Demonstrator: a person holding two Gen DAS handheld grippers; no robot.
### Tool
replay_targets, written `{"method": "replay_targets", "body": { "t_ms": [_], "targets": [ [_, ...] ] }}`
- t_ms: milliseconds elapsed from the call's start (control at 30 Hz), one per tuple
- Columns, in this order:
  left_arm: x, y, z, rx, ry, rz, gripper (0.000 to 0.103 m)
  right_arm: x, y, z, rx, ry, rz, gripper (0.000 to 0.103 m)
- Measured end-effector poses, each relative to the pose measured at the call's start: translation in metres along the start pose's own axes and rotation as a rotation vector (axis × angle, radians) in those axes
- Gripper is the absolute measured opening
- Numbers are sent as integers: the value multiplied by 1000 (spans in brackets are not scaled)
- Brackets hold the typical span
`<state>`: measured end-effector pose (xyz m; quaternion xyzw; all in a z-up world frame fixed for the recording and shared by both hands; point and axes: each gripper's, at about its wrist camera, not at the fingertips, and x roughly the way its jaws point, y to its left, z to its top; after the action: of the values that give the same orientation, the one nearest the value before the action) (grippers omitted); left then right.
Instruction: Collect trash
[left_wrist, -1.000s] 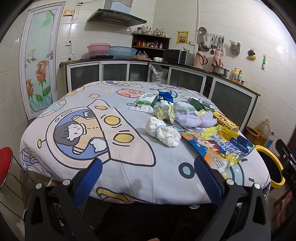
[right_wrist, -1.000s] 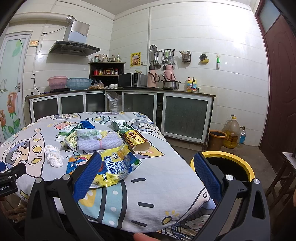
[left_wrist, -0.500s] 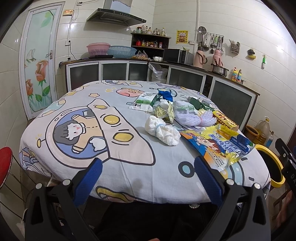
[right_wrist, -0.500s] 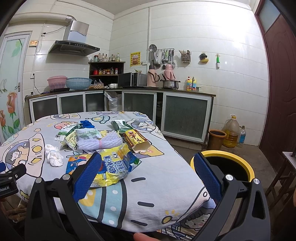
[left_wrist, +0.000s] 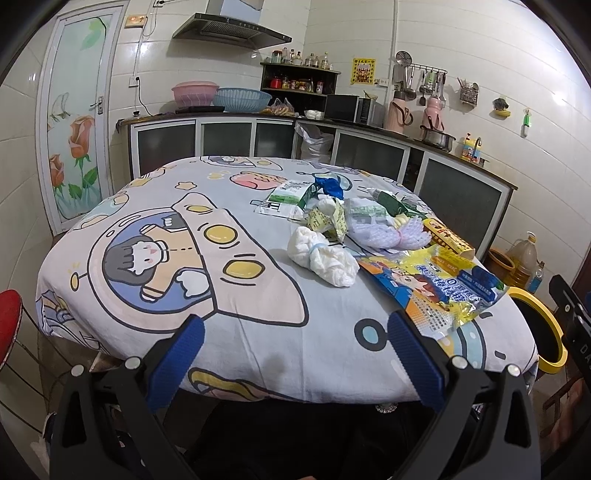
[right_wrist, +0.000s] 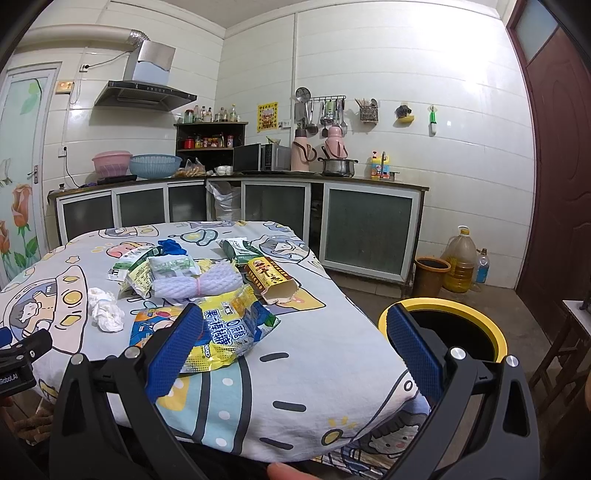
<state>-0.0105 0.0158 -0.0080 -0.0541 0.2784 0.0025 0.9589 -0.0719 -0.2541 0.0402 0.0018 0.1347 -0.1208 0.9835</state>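
Trash lies on the cartoon tablecloth (left_wrist: 221, 295): a crumpled white tissue (left_wrist: 323, 258) (right_wrist: 105, 308), a yellow and blue snack bag (left_wrist: 436, 291) (right_wrist: 218, 330), a white foam net (left_wrist: 380, 234) (right_wrist: 195, 282), a yellow carton (left_wrist: 447, 238) (right_wrist: 273, 282), green wrappers (left_wrist: 290, 195) and a blue scrap (left_wrist: 330, 186). A black bin with a yellow rim (right_wrist: 448, 326) (left_wrist: 543, 328) stands on the floor right of the table. My left gripper (left_wrist: 295, 354) is open and empty at the near table edge. My right gripper (right_wrist: 295, 347) is open and empty, its left pad over the snack bag.
Kitchen counters with cabinets (right_wrist: 365, 221) run along the far walls. An oil jug (right_wrist: 460, 260) and a brown pot (right_wrist: 430, 275) stand on the floor by the cabinets. A red stool (left_wrist: 9, 321) is at the left; a wooden stool (right_wrist: 569, 350) at the right.
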Motion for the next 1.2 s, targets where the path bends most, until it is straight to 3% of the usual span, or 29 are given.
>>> {"method": "replay_targets", "body": {
  "t_ms": [367,467,567,633,733,767,833,1000,1200],
  "targets": [
    [3,4,0,-19,31,-19,96,6,-8,1,21,23,-1,96],
    [14,5,-4,-29,86,-67,96,19,-17,3,36,76,48,96],
    [23,7,-8,-36,126,-57,96,32,-27,4,27,125,103,96],
    [26,11,-10,-59,131,-116,96,40,-31,4,0,154,154,96],
    [33,11,-16,-84,137,-270,96,47,-36,4,-10,163,189,96],
    [36,9,-17,-79,147,-272,96,49,-37,4,-7,169,211,96],
    [43,5,-15,-47,167,-246,96,56,-40,6,9,204,274,96],
    [46,9,11,38,104,-238,96,79,-39,5,51,300,412,96],
    [73,6,40,179,189,-248,96,105,-26,2,39,403,496,96]
  ]
}}
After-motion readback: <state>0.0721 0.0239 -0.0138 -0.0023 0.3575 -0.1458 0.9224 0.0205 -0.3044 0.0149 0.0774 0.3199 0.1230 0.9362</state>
